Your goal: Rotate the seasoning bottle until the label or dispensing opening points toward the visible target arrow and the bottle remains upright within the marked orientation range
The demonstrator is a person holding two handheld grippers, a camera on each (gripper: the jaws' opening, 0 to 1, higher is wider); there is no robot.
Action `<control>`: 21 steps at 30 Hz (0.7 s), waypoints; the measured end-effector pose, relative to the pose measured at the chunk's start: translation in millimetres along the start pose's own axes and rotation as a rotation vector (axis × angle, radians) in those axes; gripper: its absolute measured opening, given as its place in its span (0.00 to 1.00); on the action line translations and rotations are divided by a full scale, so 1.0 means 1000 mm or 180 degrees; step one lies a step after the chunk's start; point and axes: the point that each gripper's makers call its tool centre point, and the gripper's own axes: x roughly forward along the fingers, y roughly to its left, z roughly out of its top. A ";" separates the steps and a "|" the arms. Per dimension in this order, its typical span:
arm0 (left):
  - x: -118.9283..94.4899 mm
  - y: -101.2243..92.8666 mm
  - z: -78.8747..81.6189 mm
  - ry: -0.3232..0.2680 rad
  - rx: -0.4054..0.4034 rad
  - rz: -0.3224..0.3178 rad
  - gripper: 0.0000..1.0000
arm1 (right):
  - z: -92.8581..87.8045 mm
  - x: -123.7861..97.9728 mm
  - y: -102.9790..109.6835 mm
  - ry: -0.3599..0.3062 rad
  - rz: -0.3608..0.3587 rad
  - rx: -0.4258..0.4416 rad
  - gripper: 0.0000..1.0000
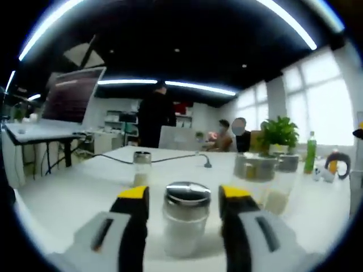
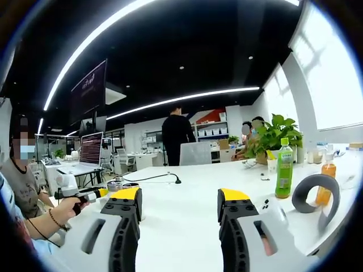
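Observation:
The seasoning bottle [image 1: 186,221], clear glass with a shiny metal lid and pale powder inside, stands upright on the white table [image 1: 74,198]. It sits between the jaws of my left gripper [image 1: 185,195], which is open, with a narrow gap showing on each side of the bottle. In the right gripper view, my right gripper [image 2: 179,198] is open over bare tabletop with nothing between its jaws. At the far left of that view a person's hand [image 2: 61,211] holds the left gripper [image 2: 91,195] beside the metal-lidded bottle [image 2: 115,185]. No arrow mark is visible.
A small shaker [image 1: 142,167] and two larger lidded jars [image 1: 255,175] stand behind the bottle. A black cable [image 1: 170,158] crosses the table. A green drink bottle [image 2: 283,168], an orange bottle [image 2: 324,192], a grey ring [image 2: 315,195] and a potted plant [image 2: 272,136] are at the right. A person stands [image 2: 176,136] beyond the table.

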 end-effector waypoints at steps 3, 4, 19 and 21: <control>0.000 -0.001 0.001 -0.0023 0.0032 -0.0025 0.36 | 0.000 0.000 0.000 0.0001 0.0000 0.0000 0.55; 0.000 -0.002 0.001 -0.0022 0.0049 -0.0041 0.35 | 0.000 0.000 0.000 0.0001 0.0000 -0.0001 0.55; 0.000 -0.003 0.001 -0.0016 0.0085 -0.0251 0.34 | 0.001 -0.001 0.000 -0.0003 0.0001 -0.0002 0.54; 0.000 -0.004 0.001 -0.0013 0.0082 -0.0294 0.34 | 0.001 -0.001 0.000 0.0001 0.0005 0.0000 0.54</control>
